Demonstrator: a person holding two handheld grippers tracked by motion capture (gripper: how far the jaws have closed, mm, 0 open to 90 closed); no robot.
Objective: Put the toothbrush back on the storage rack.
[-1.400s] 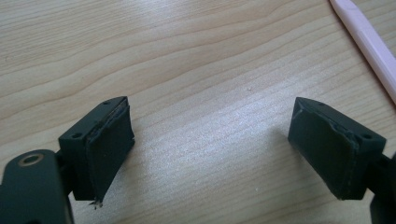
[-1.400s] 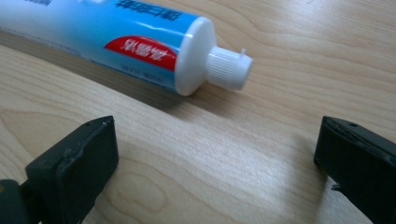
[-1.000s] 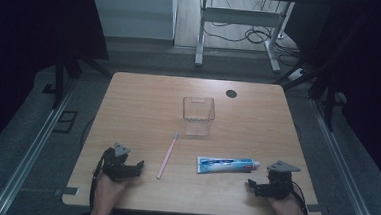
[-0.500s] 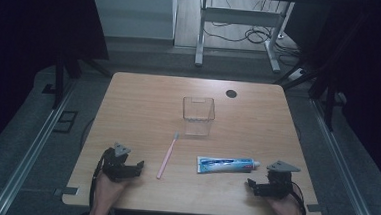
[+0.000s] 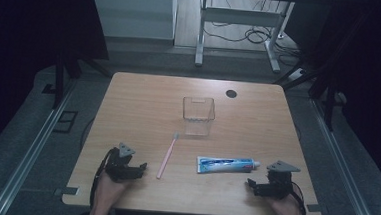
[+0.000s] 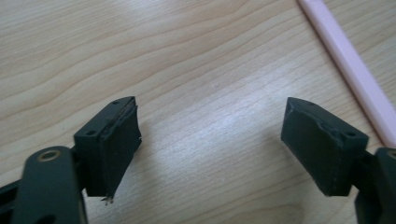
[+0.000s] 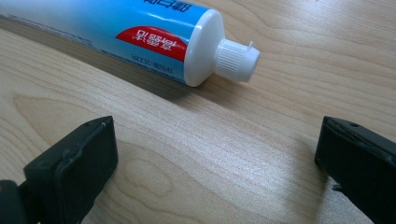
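Observation:
A pink toothbrush lies on the wooden table, its head toward a clear square cup at mid-table. To its right rests a blue and white toothpaste tube, white cap pointing right. My left gripper rests near the front left, just left of the toothbrush. Its jaws stand open over bare wood and have just been closing a little, with nothing between them. My right gripper sits at the front right, open, with the tube's cap end just ahead of it.
A small black round hole marks the table's far side behind the cup. Dark floor with metal rails surrounds the table, and a metal stand with cables stands beyond it. Bare wood stretches along the left and far parts of the table.

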